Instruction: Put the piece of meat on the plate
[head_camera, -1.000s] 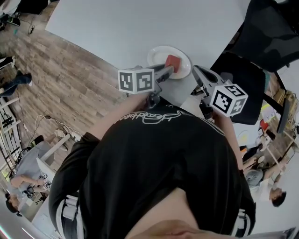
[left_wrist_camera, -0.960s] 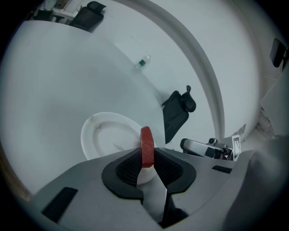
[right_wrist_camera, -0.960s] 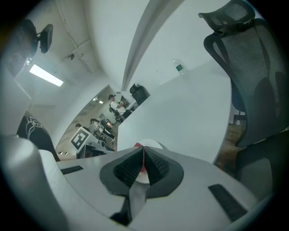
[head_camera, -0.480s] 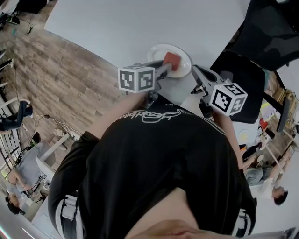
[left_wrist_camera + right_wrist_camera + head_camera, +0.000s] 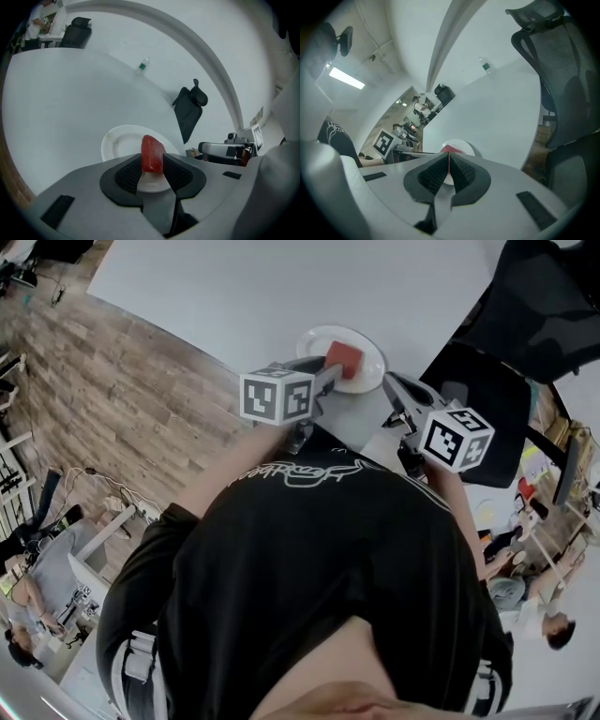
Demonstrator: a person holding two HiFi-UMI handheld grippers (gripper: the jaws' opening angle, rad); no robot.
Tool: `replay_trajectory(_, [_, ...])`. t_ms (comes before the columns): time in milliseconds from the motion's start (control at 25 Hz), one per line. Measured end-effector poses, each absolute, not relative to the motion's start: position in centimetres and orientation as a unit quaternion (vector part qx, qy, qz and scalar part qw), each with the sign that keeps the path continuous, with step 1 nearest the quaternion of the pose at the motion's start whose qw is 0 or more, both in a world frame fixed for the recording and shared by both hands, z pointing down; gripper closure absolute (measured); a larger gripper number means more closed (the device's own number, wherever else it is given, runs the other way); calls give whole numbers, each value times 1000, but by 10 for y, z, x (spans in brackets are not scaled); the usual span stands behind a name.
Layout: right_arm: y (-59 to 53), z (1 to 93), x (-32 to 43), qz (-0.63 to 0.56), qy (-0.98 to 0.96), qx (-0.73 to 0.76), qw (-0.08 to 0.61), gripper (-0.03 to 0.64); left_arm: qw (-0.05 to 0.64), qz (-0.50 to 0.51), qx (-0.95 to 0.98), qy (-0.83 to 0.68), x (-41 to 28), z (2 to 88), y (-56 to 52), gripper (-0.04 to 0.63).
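Note:
The red piece of meat (image 5: 344, 357) stands on the near-left part of the white plate (image 5: 371, 352) on the white table. My left gripper (image 5: 330, 371) reaches to it from the near side. In the left gripper view the meat (image 5: 152, 153) stands upright between the two black pads over the plate (image 5: 119, 143). The left gripper (image 5: 152, 171) has its jaws opening, with the pads close beside the meat and not pressing it. My right gripper (image 5: 389, 382) hovers just right of the plate. In its own view the right gripper (image 5: 449, 171) is shut on nothing, with the plate (image 5: 464, 145) beyond.
A black office chair (image 5: 487, 399) stands right of the table, close to my right gripper. A small water bottle (image 5: 143, 65) stands far across the table. The table's left edge borders wooden floor (image 5: 122, 399). People sit at desks in the background.
My left gripper rolled slightly and edged farther over the plate with the meat. The right gripper has not moved.

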State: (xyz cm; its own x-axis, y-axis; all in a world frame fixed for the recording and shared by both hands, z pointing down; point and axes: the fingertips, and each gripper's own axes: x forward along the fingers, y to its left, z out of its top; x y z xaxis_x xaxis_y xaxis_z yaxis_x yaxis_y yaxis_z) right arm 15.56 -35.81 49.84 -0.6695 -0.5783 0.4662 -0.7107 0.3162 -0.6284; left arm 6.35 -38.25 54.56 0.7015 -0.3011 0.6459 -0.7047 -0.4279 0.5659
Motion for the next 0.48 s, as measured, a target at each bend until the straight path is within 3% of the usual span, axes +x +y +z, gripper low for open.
replay_trajectory(480, [-343, 496, 154, 409, -816, 395, 98, 604, 390, 221, 826, -341, 52, 529, -383, 422])
